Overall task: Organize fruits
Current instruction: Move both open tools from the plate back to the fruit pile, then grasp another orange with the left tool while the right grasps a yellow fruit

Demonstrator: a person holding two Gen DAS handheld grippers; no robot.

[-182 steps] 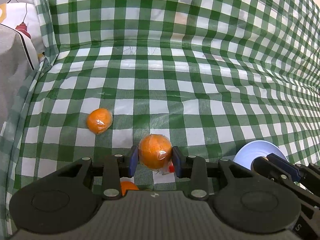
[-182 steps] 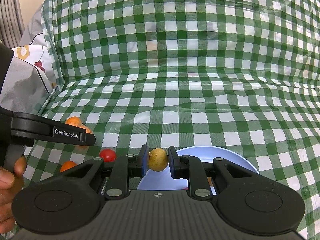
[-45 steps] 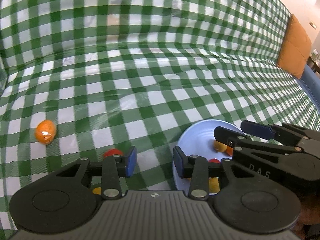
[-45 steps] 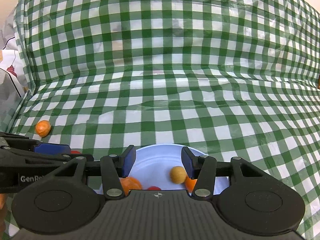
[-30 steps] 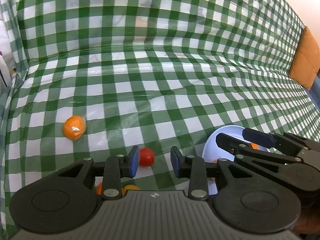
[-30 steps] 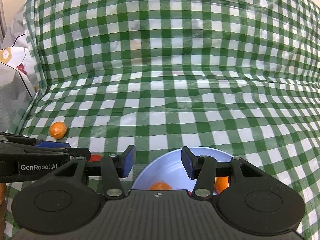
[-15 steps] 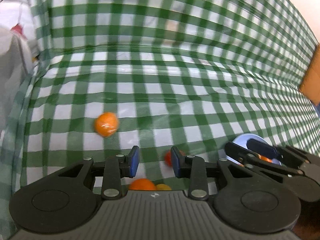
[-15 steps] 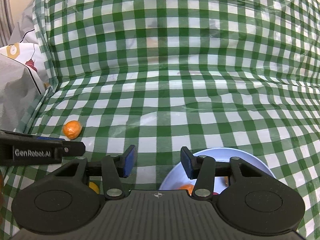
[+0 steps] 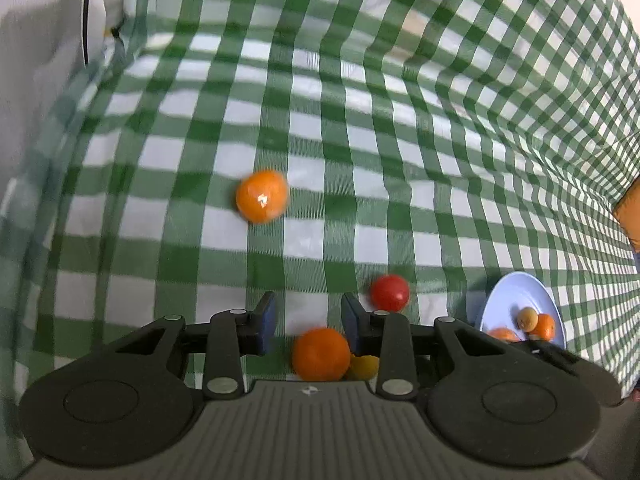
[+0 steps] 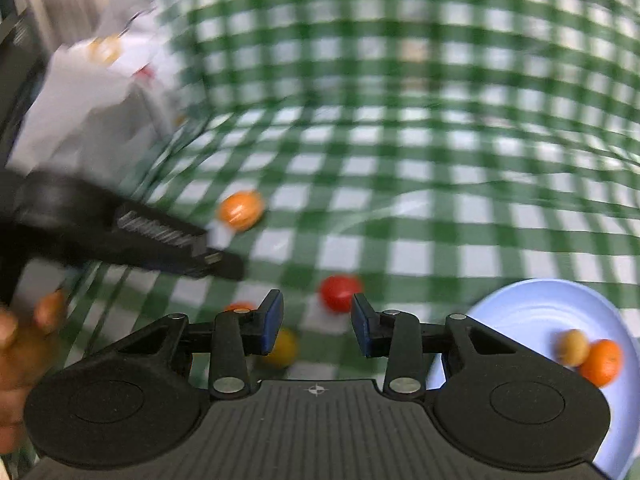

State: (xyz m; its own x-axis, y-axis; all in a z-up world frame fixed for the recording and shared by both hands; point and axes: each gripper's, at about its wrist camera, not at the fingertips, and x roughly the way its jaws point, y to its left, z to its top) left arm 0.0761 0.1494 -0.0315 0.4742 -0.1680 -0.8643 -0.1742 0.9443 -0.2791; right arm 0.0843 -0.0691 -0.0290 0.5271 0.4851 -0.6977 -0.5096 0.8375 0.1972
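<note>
The left gripper [image 9: 307, 322] hangs with jaws wide and empty over an orange [image 9: 321, 354]; the right gripper [image 10: 317, 322] is likewise agape. The blue plate [image 10: 532, 308] already holds some fruit. Left of the plate lie a half-hidden yellow fruit [image 9: 365, 367], a tomato [image 9: 389, 292], and farther off a wrapped orange [image 9: 261, 196]. The right view is blurred.

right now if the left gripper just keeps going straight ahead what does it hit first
Probably the orange fruit low between the open fingers of the left gripper, right at its mouth. It may lie below the line of travel; then only checked cloth lies ahead, the wrapped orange sitting left.
</note>
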